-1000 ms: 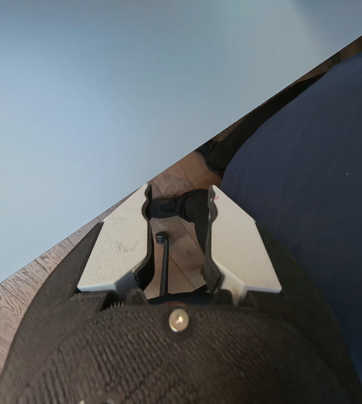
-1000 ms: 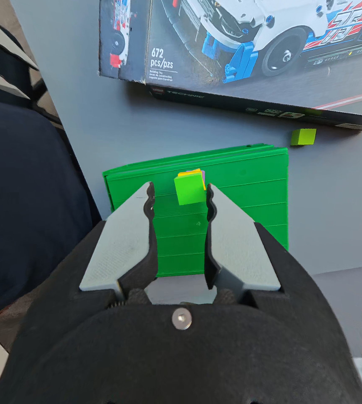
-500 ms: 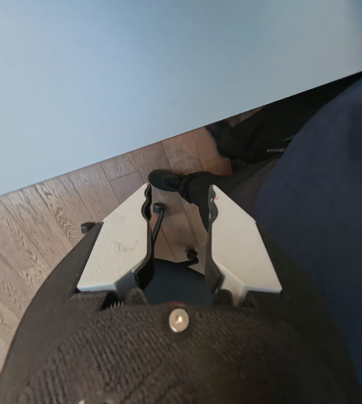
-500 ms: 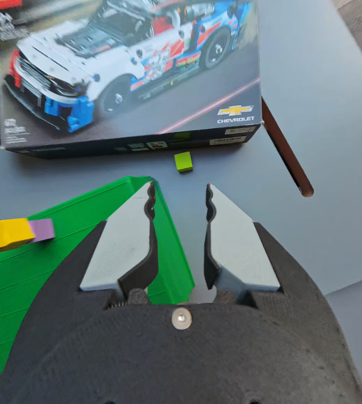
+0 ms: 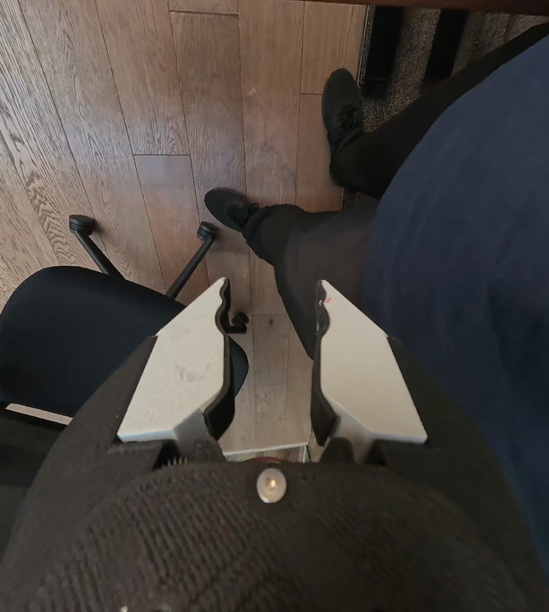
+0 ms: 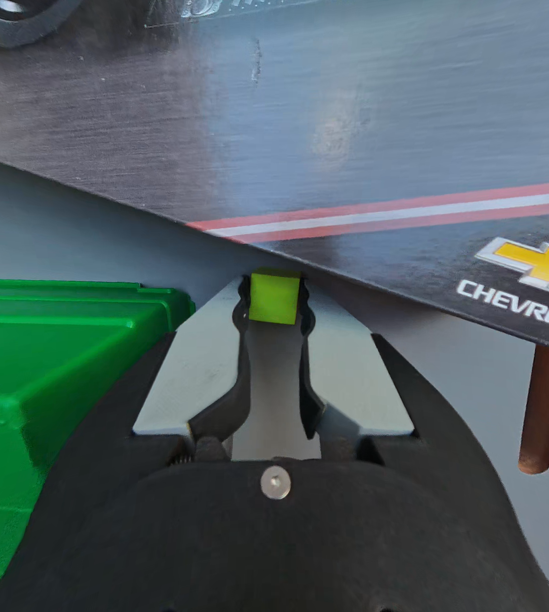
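Right gripper [image 6: 273, 299] narrowed onto a small lime-green cube block [image 6: 273, 301], both black pads [image 6: 240, 308] pressed against its side faces; block sits at the fingertips just above the grey tabletop [image 6: 67, 231], close under the edge of a big dark printed cardboard box [image 6: 332, 116], with a bright green ribbed plastic bin [image 6: 51, 347] just to the left. Block looks rigid, light, smooth-sided (likely wood or plastic, can't tell which), so a flat-face pinch on opposite sides should hold, though it may twist if gripped off-centre. Left gripper [image 5: 272, 298] wide open, nothing in it, pointing down at wooden plank floor [image 5: 133, 116], beside a black chair seat [image 5: 77, 331] and a person's black shoe [image 5: 230, 208]. Only the right view shows the block and tabletop; only the left shows floor, chair, legs
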A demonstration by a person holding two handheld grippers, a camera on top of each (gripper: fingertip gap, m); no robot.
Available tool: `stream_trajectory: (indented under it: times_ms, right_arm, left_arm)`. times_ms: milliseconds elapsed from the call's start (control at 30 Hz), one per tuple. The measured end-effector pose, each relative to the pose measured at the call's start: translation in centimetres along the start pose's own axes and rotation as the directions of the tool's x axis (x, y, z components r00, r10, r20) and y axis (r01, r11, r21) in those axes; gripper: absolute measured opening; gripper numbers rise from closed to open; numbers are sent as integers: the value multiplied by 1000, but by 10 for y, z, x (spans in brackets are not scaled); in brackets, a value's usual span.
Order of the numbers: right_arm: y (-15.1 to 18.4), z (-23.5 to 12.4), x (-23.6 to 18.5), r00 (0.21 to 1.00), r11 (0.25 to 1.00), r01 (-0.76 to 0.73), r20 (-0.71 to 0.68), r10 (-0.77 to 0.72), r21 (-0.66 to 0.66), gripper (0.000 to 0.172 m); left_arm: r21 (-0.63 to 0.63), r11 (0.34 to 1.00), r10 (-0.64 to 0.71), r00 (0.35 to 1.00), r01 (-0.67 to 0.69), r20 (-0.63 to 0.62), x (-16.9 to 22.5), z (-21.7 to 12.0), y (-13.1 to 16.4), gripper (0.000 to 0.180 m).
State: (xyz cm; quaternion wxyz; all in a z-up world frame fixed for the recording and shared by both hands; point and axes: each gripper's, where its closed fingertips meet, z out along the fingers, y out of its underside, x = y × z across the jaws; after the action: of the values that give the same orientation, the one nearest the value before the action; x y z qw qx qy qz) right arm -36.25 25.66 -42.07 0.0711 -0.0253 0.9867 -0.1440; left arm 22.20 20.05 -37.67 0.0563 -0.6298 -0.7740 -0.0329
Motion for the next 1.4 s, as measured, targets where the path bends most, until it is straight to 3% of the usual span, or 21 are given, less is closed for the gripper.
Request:
stream_trajectory:
  times_ms: [133, 267, 400, 533, 800, 1167, 1400]
  right_arm:
    - [-1, -36, -7, 998, 997, -59, 21, 58, 58, 27]
    - [-4, -114, -22, 996, 985, -91, 2, 91, 149, 27]
    - [-16, -194, -71, 998, 968, -62, 20, 59, 244, 26]
    - [-25, -234, -124, 999, 959, -34, -10, 38, 282, 27]
    - [-16, -223, -188, 990, 980, -86, -94, 104, 181, 27]
    - [-21, -186, -213, 984, 1000, 25, -179, -22, 18, 27]
    - [-21, -179, -209, 983, 999, 34, -178, -32, 10, 27]
  left_arm:
    - [-10, 999, 45, 999, -45, -9, 2, 3, -4, 50]
    - [14, 996, 92, 995, -92, -40, -2, 12, -17, 50]
    - [90, 976, 204, 976, -197, -75, -6, 20, -50, 49]
    - [201, 924, 348, 933, -324, -97, -12, 22, -94, 49]
    - [377, 790, 563, 815, -483, -135, -25, 16, -140, 48]
    - [431, 788, 550, 818, -440, -170, -39, 17, -125, 47]
    - [425, 795, 541, 823, -433, -174, -32, 19, -121, 47]
